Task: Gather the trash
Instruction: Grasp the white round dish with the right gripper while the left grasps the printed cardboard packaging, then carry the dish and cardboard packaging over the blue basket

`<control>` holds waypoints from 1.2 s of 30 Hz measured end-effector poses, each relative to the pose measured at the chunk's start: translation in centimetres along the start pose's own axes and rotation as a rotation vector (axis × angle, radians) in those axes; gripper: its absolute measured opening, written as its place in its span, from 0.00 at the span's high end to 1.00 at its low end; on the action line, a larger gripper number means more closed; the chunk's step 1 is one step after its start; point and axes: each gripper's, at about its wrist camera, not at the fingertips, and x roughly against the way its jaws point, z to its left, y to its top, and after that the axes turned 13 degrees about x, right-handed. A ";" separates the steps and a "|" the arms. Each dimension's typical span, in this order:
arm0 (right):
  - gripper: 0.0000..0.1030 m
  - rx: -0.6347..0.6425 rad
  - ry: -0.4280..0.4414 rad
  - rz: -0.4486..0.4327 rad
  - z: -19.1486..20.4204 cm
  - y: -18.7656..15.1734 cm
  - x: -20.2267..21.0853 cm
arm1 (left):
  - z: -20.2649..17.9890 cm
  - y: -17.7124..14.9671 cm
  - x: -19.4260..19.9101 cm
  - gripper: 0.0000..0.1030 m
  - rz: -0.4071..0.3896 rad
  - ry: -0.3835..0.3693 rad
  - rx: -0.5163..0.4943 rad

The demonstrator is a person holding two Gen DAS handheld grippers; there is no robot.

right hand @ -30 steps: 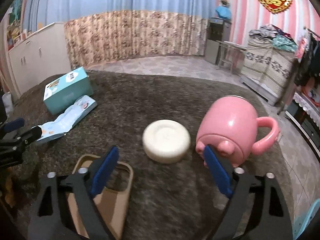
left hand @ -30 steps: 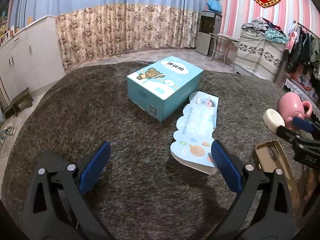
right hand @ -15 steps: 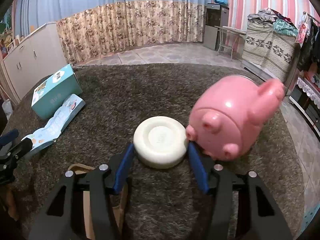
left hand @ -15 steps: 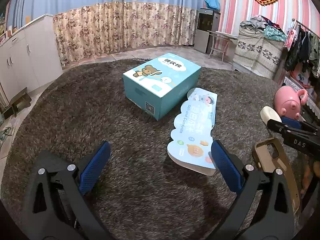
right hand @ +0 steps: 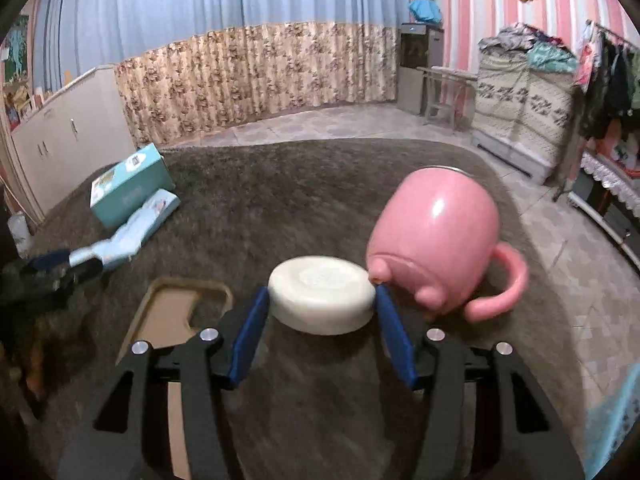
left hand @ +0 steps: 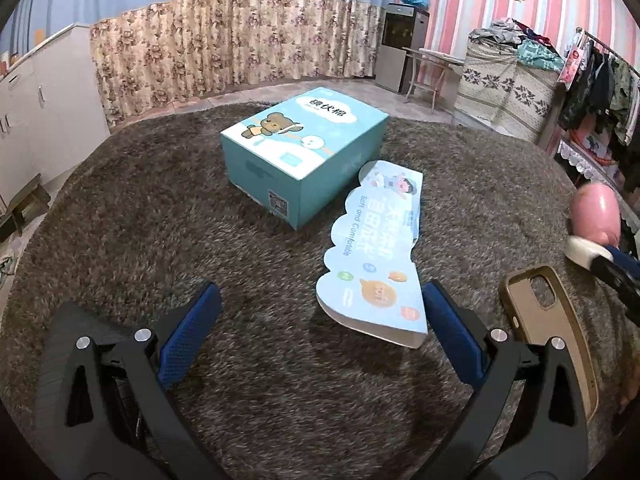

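Note:
My right gripper point(right hand: 322, 300) is shut on a white round puck point(right hand: 322, 298) and holds it just above the dark shaggy rug point(right hand: 280, 200); the puck also shows in the left wrist view point(left hand: 584, 250). A pink pig-shaped mug point(right hand: 436, 248) lies tipped over right beside the puck. My left gripper point(left hand: 316, 320) is open and empty, low over the rug. A light blue cloud-edged card package point(left hand: 376, 256) lies just ahead of its right finger. A teal box with a bear picture point(left hand: 304, 160) stands behind it.
A tan phone case point(left hand: 548, 320) lies on the rug between the two grippers; it also shows in the right wrist view point(right hand: 172, 320). White cabinets point(left hand: 40, 108) stand at the left. Floral curtains, a water dispenser and piled clothes stand beyond the rug.
My right gripper closed on the white puck and lifted it slightly. The pink mug was knocked over and now lies on its side. My left gripper stayed open and shifted a little.

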 end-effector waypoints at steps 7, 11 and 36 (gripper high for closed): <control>0.48 0.035 -0.052 -0.007 -0.7 -0.7 4.7 | -0.2 -0.2 -0.2 0.10 0.005 -0.029 -0.009; 0.68 0.003 -0.079 -0.007 -0.7 -2.4 7.8 | 0.0 -0.1 -0.6 0.14 0.025 -0.038 -0.004; 0.25 -0.083 -0.016 0.071 -1.2 -6.3 3.4 | -1.8 -0.9 0.9 0.48 -0.006 -0.069 -0.076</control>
